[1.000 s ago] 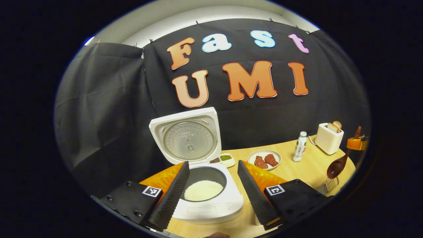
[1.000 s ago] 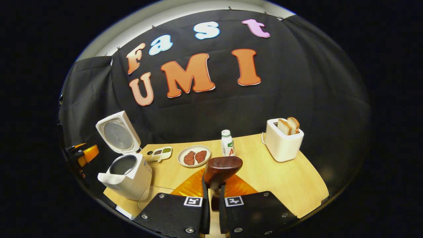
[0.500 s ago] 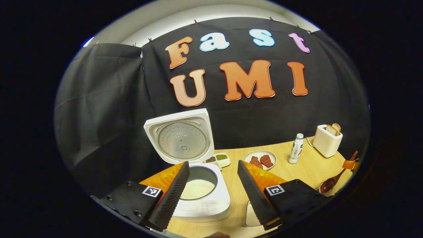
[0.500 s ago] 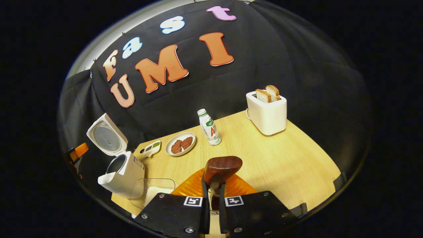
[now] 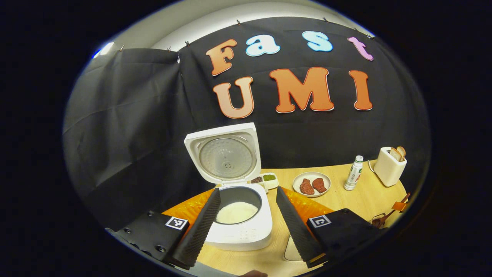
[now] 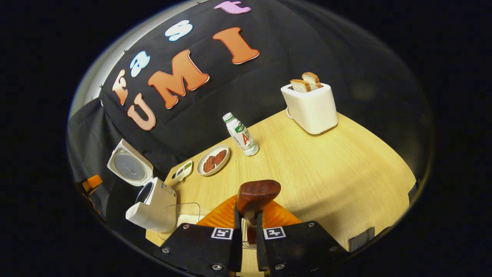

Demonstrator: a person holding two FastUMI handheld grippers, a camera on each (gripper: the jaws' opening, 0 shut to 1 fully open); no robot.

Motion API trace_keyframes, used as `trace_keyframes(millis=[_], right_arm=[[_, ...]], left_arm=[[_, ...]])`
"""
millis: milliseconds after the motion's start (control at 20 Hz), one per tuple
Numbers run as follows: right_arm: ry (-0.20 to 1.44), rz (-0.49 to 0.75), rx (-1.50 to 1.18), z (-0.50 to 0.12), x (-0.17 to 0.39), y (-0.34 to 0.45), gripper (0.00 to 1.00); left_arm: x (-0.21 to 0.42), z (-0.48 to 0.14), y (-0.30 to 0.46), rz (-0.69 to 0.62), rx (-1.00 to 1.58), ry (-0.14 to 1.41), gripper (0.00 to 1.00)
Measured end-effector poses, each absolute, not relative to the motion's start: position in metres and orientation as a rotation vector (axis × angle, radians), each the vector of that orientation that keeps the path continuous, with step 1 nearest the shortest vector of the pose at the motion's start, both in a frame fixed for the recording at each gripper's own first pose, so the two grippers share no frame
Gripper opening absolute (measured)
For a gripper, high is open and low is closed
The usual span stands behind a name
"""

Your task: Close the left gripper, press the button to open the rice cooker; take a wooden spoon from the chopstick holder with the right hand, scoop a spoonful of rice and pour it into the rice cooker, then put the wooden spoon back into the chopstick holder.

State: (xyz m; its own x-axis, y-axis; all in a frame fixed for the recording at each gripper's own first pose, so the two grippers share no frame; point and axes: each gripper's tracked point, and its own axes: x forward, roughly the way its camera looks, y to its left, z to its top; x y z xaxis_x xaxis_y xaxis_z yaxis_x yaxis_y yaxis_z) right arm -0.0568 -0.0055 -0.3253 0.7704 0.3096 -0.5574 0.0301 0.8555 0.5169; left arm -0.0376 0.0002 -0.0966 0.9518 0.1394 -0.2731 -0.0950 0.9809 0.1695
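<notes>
Gripping the wooden spoon (image 6: 253,192), right gripper (image 6: 249,234) jaws; left gripper (image 5: 246,227) jaws released; labels unreadable

bottle (image 6: 241,134) | label lettering too small to read

wooden spoon (image 6: 253,194) between right gripper (image 6: 249,238) fingers (image 6: 235,246)
</notes>
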Motion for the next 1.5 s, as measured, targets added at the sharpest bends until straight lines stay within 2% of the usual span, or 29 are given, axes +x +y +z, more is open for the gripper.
trace_keyframes(millis=[50,100,150,200,250,300,350,400,450,500,550,600,650,700,950,1150,1300,1500], right_arm=[[0.691,0.161,0.549,-0.327,-0.057,-0.008,0.15],[0.702,0.149,0.567,-0.329,-0.059,-0.011,0.18],[0.730,0.140,0.587,-0.333,-0.060,-0.012,0.19],[0.780,0.137,0.597,-0.340,-0.067,-0.009,0.21],[0.809,0.129,0.608,-0.345,-0.072,-0.006,0.23],[0.820,0.115,0.613,-0.346,-0.072,-0.006,0.29],[0.819,0.091,0.611,-0.346,-0.072,-0.007,0.34],[0.820,0.062,0.598,-0.346,-0.074,-0.008,0.45],[0.813,0.032,0.583,-0.344,-0.075,-0.010,0.52],[0.802,0.005,0.568,-0.339,-0.077,-0.012,0.64],[0.789,-0.019,0.553,-0.333,-0.079,-0.013,0.69],[0.777,-0.040,0.529,-0.325,-0.083,-0.017,0.69],[0.763,-0.059,0.504,-0.318,-0.086,-0.020,0.81],[0.750,-0.082,0.470,-0.312,-0.087,-0.023,0.84],[0.579,-0.141,0.382,-0.249,-0.092,-0.029,0.91],[0.490,-0.145,0.317,-0.215,-0.094,-0.025,0.92],[0.481,-0.123,0.263,-0.203,-0.093,-0.025,0.93],[0.414,-0.086,0.187,-0.179,-0.078,-0.026,0.93]], left_arm=[[-0.032,-0.085,0.004,0.126,0.132,0.283,0.94],[-0.023,-0.074,0.010,0.136,0.107,0.277,0.99],[-0.013,-0.061,0.018,0.142,0.078,0.268,0.94],[-0.003,-0.051,0.026,0.141,0.053,0.264,0.99],[0.009,-0.042,0.032,0.135,0.038,0.266,0.94],[0.021,-0.036,0.039,0.130,0.027,0.271,0.99],[0.034,-0.029,0.045,0.114,0.012,0.277,0.94],[0.048,-0.021,0.049,0.087,-0.003,0.288,0.99],[0.061,-0.013,0.054,0.064,-0.015,0.291,0.94],[0.076,-0.005,0.061,0.046,-0.021,0.291,0.94],[0.091,-0.001,0.068,0.032,-0.029,0.295,0.99],[0.107,0.003,0.075,0.024,-0.040,0.306,0.99],[0.124,0.005,0.082,0.021,-0.046,0.312,0.98],[0.141,0.007,0.089,0.020,-0.050,0.314,0.98],[0.221,-0.021,0.107,0.017,-0.001,0.377,0.94],[0.252,-0.057,0.107,0.020,0.012,0.484,0.94],[0.260,-0.066,0.105,0.025,0.025,0.543,0.94],[0.233,-0.105,0.091,0.013,0.014,0.758,0.94]])
